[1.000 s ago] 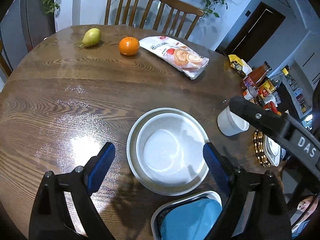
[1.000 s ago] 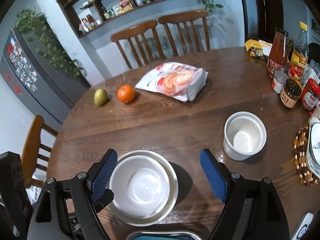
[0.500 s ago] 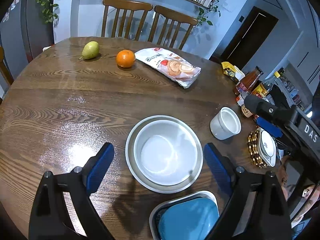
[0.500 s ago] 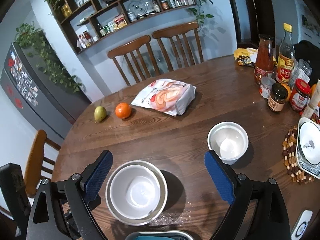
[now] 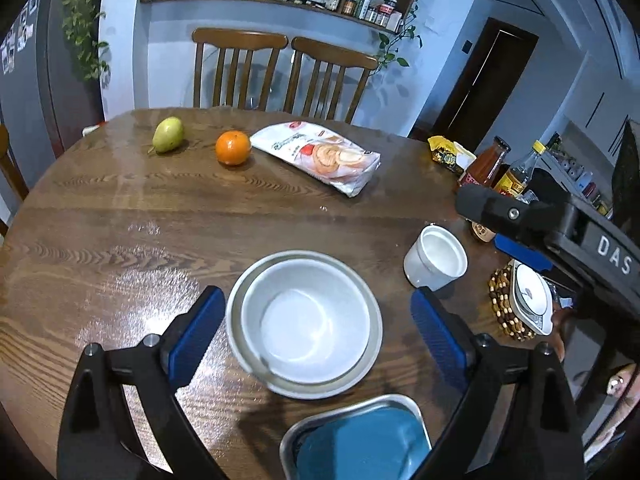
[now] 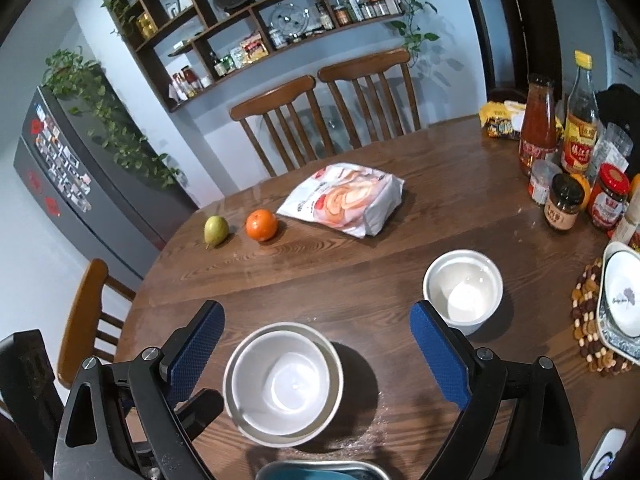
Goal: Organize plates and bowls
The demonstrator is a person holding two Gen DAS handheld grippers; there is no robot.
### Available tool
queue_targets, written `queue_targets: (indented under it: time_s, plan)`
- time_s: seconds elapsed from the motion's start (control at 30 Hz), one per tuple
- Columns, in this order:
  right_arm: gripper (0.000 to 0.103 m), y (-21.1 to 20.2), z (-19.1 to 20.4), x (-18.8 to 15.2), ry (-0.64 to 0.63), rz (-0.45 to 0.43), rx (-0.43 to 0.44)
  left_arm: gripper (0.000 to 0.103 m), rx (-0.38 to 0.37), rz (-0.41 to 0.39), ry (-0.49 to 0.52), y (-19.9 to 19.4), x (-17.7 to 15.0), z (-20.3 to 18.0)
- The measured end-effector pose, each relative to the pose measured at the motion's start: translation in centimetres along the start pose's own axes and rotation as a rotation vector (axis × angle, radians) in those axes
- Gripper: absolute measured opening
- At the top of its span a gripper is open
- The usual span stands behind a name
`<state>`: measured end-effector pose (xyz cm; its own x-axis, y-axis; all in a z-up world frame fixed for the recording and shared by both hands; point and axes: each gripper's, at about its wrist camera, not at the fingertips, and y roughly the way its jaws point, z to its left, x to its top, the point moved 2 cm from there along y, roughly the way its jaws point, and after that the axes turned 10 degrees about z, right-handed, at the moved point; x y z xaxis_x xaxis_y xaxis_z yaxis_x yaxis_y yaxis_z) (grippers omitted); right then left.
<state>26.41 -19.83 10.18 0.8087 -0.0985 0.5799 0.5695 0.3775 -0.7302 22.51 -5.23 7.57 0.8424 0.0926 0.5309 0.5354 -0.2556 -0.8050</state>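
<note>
Two grey metal bowls [image 5: 304,320] [image 6: 284,384] sit nested on the round wooden table [image 5: 120,240]. My left gripper [image 5: 314,300] hovers above them. Its jaws are opening and the blue pads stand wide on either side without touching the bowls. My right gripper [image 6: 316,312] also hangs wide open over the table, just beyond the bowls, holding nothing. It shows as a black arm [image 5: 560,232] at the right in the left wrist view. A small white cup-like bowl [image 5: 436,258] [image 6: 464,292] stands to the right of the nested bowls.
A metal tray with a blue item [image 5: 356,436] lies at the near edge. A patterned dish on a beaded trivet [image 6: 620,300], jars and sauce bottles [image 6: 540,128] crowd the right side. A pear [image 5: 168,140], an orange [image 5: 233,148] and a snack bag [image 5: 320,156] lie farther back.
Both grippers have risen and drawn back from the nested bowls, which look smaller now. Both pairs of jaws stand a little wider. The bowls and cup stay put.
</note>
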Motion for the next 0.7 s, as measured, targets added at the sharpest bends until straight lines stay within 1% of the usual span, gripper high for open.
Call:
queue_targets:
  time_s: [0.13,0.27,0.3,0.33,0.37,0.43,0.53,0.6,0.7]
  plan:
    - [0.095,-0.6,-0.5,0.1,-0.003,-0.015,0.005,0.094,-0.044,0.025,0.025,0.6,0.6,-1.6]
    - [0.095,-1.1,-1.3,0.3,0.016,-0.026,0.013,0.093,-0.066,-0.020,0.049,0.5,1.4,-3.6]
    - [0.095,-1.3,-1.6,0.4,0.028,-0.028,0.016,0.093,-0.089,-0.030,0.060,0.6,1.5,-4.3]
    - [0.095,-1.3,-1.8,0.5,0.030,-0.031,0.018,0.093,-0.127,-0.030,0.086,0.9,1.7,-5.2]
    - [0.095,-1.4,-2.1,0.6,0.032,-0.032,0.019,0.093,-0.145,-0.023,0.103,1.2,1.8,-6.0]
    - [0.095,-1.4,-2.6,0.9,0.039,-0.033,0.008,0.093,-0.156,-0.008,0.125,1.9,2.1,-7.2]
    - [0.095,-1.3,-3.8,1.5,0.052,-0.040,-0.039,0.093,-0.157,0.004,0.140,3.1,2.9,-8.4]
    - [0.095,-1.1,-4.8,1.9,0.079,-0.043,-0.053,0.093,-0.171,0.007,0.137,3.9,3.5,-8.7]
    - [0.095,-0.7,-6.3,2.8,0.102,-0.041,-0.060,0.092,-0.174,0.035,0.127,5.6,4.7,-9.1]
